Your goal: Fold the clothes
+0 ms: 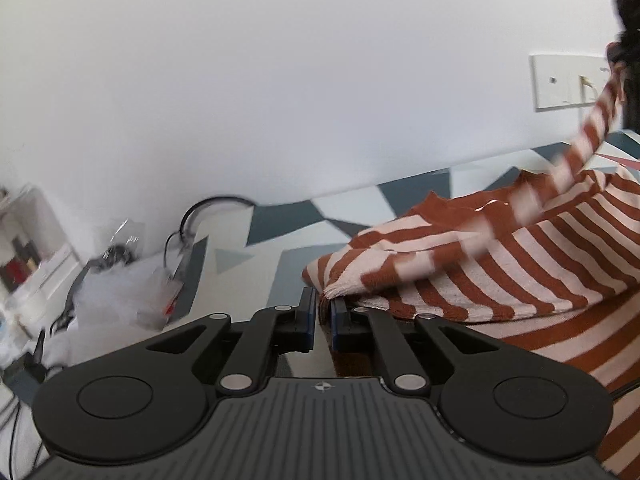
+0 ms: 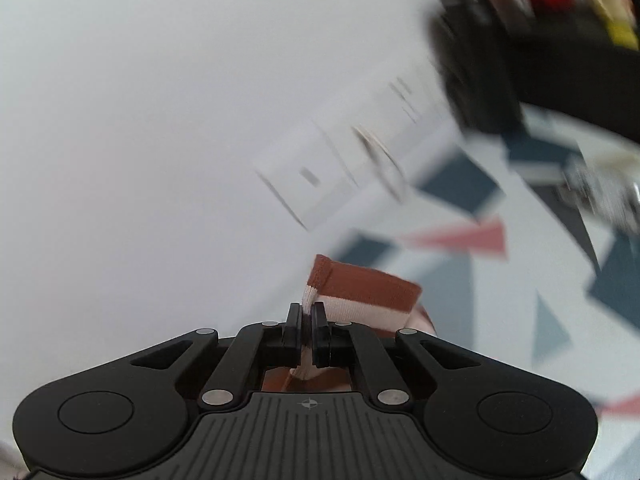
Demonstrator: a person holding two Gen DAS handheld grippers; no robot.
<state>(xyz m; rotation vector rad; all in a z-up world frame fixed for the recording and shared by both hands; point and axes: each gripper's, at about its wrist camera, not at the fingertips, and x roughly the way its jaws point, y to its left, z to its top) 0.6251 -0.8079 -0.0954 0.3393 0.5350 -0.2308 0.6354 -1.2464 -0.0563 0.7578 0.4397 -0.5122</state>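
Observation:
A rust-and-cream striped shirt [image 1: 520,264] lies bunched on the patterned tablecloth [image 1: 280,224] at the right of the left wrist view. My left gripper [image 1: 322,308] is shut on a folded edge of the shirt at its near left corner, and cloth hangs under the right finger. One striped sleeve [image 1: 592,132] stretches up and to the right, blurred, toward a dark shape at the frame's edge. In the right wrist view my right gripper [image 2: 307,312] is shut on the sleeve's cuff [image 2: 360,292], which sticks out past the fingertips, held above the tablecloth [image 2: 460,280].
A white wall with a socket plate [image 1: 568,80] [image 2: 340,168] runs behind the table. Plastic bags and black cables [image 1: 120,272] clutter the table's left end. A blurred dark object [image 2: 500,60] fills the upper right of the right wrist view.

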